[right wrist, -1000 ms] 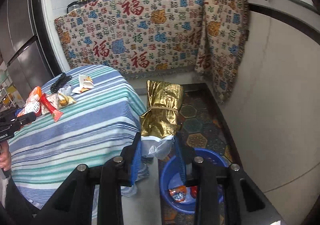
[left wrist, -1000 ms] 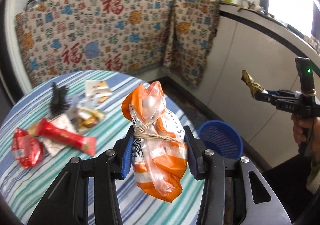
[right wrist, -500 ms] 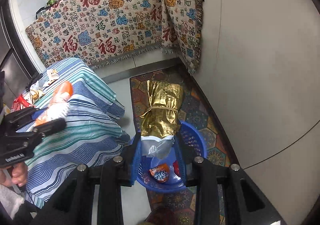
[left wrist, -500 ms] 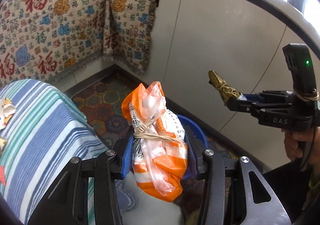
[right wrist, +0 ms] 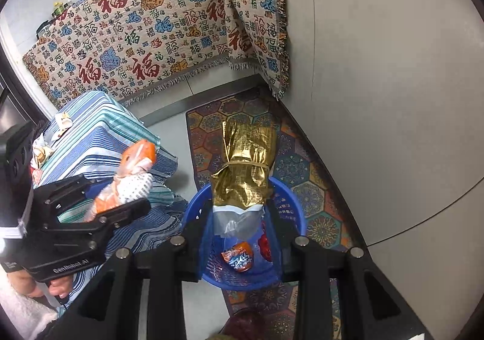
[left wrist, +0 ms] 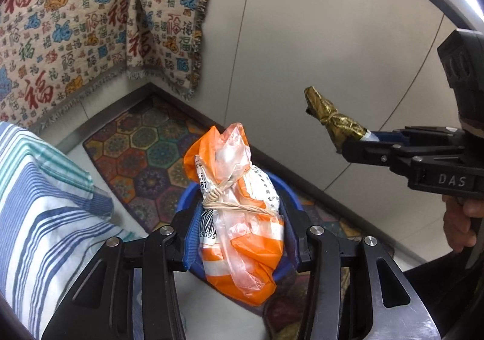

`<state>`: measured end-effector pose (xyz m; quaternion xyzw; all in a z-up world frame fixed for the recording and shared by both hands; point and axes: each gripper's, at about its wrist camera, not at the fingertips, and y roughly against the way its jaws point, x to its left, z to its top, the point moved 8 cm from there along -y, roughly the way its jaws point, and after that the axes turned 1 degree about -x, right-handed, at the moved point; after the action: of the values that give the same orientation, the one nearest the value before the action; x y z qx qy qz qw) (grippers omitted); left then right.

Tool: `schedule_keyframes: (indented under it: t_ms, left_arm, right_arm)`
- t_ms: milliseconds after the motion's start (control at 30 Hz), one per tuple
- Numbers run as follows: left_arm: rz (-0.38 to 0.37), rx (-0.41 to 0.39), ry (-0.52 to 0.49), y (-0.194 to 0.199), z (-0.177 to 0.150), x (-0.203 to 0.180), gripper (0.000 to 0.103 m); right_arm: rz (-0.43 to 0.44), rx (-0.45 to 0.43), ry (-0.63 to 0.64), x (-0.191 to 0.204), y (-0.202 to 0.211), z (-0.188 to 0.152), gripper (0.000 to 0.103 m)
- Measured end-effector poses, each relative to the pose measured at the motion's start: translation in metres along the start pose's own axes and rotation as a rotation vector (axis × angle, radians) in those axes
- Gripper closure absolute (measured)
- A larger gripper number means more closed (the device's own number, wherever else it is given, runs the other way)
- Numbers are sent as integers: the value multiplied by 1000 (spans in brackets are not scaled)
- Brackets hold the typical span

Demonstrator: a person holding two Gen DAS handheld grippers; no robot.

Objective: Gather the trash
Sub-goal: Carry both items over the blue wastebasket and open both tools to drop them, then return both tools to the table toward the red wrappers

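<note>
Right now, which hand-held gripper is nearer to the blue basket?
Right. The right hand-held gripper holds its gold packet directly over the blue basket; the left hand-held gripper is off to the side, by the striped tablecloth.

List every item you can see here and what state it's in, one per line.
Left tongs: shut on the orange bag.
Orange bag: tied with string, held over the basket.
Right tongs: shut on the gold bag.
Gold bag: tied, held over the basket.
Basket: on the mat, wrappers inside.
Table: striped cloth, wrappers left on it.
</note>
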<state>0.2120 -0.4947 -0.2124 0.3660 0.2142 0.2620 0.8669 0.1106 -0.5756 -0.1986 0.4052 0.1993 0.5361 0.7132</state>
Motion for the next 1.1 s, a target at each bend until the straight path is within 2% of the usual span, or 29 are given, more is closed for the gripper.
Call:
schedule_keyframes:
  t_ms: [167, 233, 267, 300, 400, 567, 700, 833, 1000, 1100]
  left_arm:
    - [-10, 17, -4, -18, -1, -3, 55]
    - [-8, 20, -16, -24, -2, -5, 55]
    - [-4, 17, -24, -27, -2, -6, 52]
    - [-5, 17, -34, -31, -2, -8, 42]
    - [12, -8, -57, -36, 0, -11, 22]
    - [18, -13, -36, -33, 0, -7, 22]
    - [34, -37, -1, -9, 1, 4, 22]
    - [61, -91, 30, 33, -3, 18, 19]
    - [114, -134, 75, 95, -26, 49, 14]
    - [175, -133, 95, 129, -49, 77, 12]
  right_arm:
    - [9, 7, -25, -4, -6, 2, 70]
    - [7, 6, -32, -5, -7, 4, 66]
    - [6, 4, -41, -6, -8, 5, 65]
    - [5, 0, -52, -7, -9, 6, 59]
    - [14, -8, -71, -9, -11, 8, 56]
    - [14, -34, -83, -11, -9, 12, 55]
    - [2, -75, -69, -9, -2, 18, 55]
    - [-30, -129, -8, 7, 9, 28, 55]
    - [-33, -218, 97, 45, 28, 41, 54]
    - [-29, -262, 179, 79, 34, 44, 48]
